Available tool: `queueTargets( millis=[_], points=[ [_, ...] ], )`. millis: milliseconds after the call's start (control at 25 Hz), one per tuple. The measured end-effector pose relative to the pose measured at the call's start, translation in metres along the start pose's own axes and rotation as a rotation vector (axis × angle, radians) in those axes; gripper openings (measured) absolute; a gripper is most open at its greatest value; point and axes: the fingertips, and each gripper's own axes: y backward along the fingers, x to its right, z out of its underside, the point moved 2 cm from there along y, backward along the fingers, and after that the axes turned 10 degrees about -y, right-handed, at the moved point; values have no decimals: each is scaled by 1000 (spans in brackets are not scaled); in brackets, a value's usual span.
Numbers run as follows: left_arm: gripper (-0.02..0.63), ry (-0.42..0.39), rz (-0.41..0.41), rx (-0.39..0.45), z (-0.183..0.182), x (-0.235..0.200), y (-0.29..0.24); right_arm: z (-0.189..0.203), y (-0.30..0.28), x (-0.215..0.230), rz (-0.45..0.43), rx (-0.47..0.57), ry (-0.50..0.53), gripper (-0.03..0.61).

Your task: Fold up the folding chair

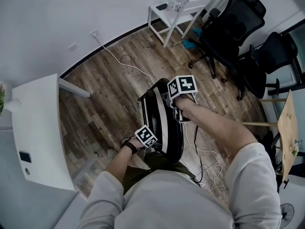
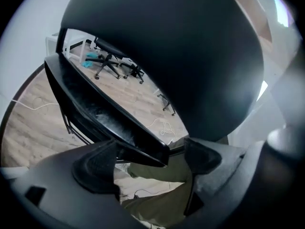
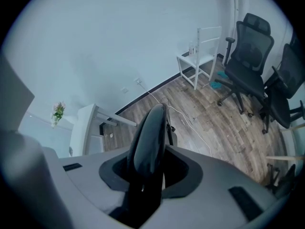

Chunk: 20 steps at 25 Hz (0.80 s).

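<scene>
At far left a white counter (image 1: 43, 128) stands on the wood floor (image 1: 109, 80). The left gripper (image 2: 147, 162) is at the near edge of the black folding chair (image 1: 159, 119). Its fingers (image 2: 95, 168) are spread wide and released, with a corner of the seat between them; it may brush one pad, but that is hard to tell. The chair stands mid-room, right in front of the person. The right gripper (image 3: 149, 167) is clenched on the chair's curved upper panel. Black office chairs (image 1: 233, 32) stand at right.
</scene>
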Motion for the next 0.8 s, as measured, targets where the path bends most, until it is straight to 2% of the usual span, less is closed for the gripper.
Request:
queueTargets(
  millis=[80, 160, 280, 400, 480, 520, 680, 800],
  points=[
    [434, 48, -3, 99, -11, 14, 34, 1, -2, -7, 2, -5, 3, 137],
    [434, 138, 17, 257, -33, 38, 73, 1, -4, -13, 6, -11, 8, 138],
    [437, 225, 41, 472, -69, 84, 125, 3, -8, -21, 12, -19, 16, 141],
    [437, 305, 19, 593, -92, 111, 156, 7, -12, -34, 11, -22, 22, 149],
    [437, 327, -63, 600, -97, 115, 163, 9, -16, -46, 12, -24, 24, 153],
    [437, 325, -122, 577, -97, 115, 162, 10, -19, -52, 13, -26, 25, 156],
    [436, 295, -372, 364, -76, 104, 134, 15, -29, -77, 30, -33, 31, 160],
    [436, 298, -482, 293, -58, 93, 123, 18, -37, -96, 47, -30, 35, 161]
  ],
)
